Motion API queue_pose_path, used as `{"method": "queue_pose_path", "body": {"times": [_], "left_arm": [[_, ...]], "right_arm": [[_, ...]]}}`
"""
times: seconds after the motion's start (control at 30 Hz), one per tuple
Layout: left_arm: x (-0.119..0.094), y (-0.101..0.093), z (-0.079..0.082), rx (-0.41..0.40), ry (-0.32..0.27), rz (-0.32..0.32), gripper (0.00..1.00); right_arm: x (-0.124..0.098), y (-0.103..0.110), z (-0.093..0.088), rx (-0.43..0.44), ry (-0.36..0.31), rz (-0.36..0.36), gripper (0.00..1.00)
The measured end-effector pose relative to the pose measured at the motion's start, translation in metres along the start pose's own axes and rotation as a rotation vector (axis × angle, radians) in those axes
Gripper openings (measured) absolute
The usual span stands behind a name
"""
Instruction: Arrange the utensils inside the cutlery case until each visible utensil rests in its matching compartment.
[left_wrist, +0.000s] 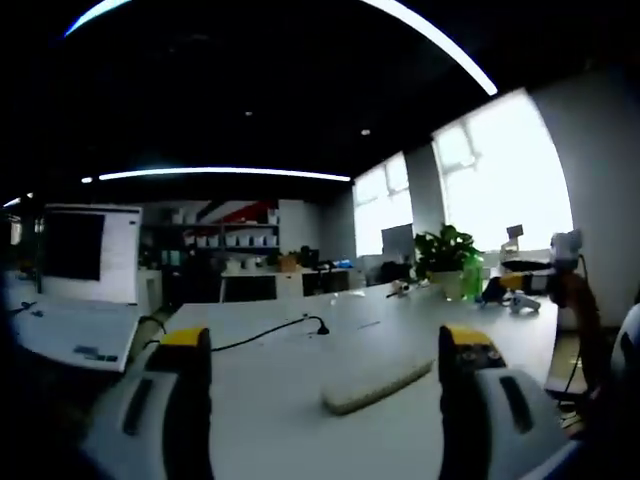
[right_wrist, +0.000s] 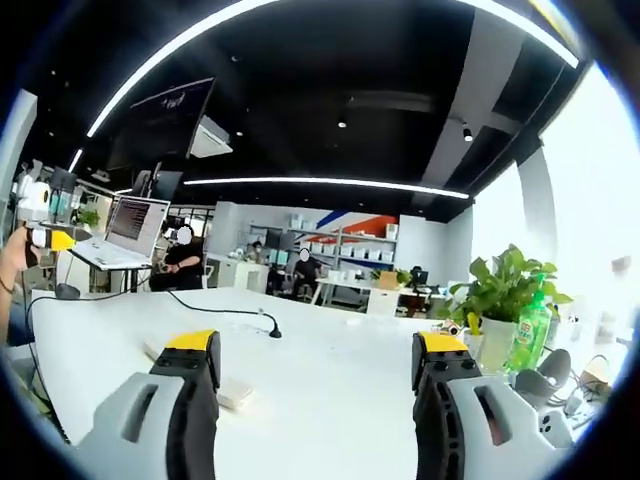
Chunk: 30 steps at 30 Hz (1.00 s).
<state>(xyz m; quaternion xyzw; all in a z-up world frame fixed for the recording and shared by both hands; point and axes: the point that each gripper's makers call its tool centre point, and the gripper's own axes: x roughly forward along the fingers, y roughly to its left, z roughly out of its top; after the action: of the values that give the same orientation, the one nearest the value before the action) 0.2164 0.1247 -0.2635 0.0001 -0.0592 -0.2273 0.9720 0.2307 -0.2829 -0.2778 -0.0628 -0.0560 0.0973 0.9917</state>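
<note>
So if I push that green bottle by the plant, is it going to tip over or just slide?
Probably tips. The green bottle stands tall and narrow next to the potted plant, so a push up high would likely topple it. It looks like thin plastic, so likely light; a low nudge might slide it across the smooth white table.

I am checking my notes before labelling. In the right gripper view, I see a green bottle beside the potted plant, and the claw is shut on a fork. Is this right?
Not quite. In the right gripper view the right claw is open and holds nothing; its two jaws stand wide apart above the white table. The green bottle does stand beside the potted plant, as you wrote.
</note>
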Motion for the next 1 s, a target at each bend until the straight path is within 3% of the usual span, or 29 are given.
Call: {"method": "queue_pose_path", "body": {"times": [0.13,0.23,0.33,0.4,0.57,0.7,1.0], "left_arm": [[0.004,0.001,-0.007,-0.014,0.019,0.0,1.0],[0.006,0.014,-0.012,-0.031,0.008,0.075,1.0],[0.008,0.023,-0.025,-0.07,0.035,0.105,1.0],[0.008,0.027,-0.028,-0.104,0.022,0.123,1.0],[0.012,0.02,-0.03,-0.118,0.016,0.113,1.0],[0.015,0.013,-0.03,-0.132,0.007,0.088,0.99],[0.017,0.004,-0.031,-0.109,0.008,0.074,0.98]], "right_arm": [[0.006,0.002,-0.007,0.018,0.016,0.018,0.89],[0.008,0.0,-0.01,0.054,0.021,-0.003,1.0],[0.008,-0.004,-0.011,0.087,0.012,-0.01,0.99],[0.007,-0.009,-0.014,0.083,0.022,-0.027,0.99],[0.005,-0.018,-0.019,0.081,0.038,-0.05,0.99],[0.0,-0.028,-0.018,0.021,0.042,-0.09,0.99],[-0.008,-0.042,-0.018,-0.004,0.048,-0.121,0.99]]}}
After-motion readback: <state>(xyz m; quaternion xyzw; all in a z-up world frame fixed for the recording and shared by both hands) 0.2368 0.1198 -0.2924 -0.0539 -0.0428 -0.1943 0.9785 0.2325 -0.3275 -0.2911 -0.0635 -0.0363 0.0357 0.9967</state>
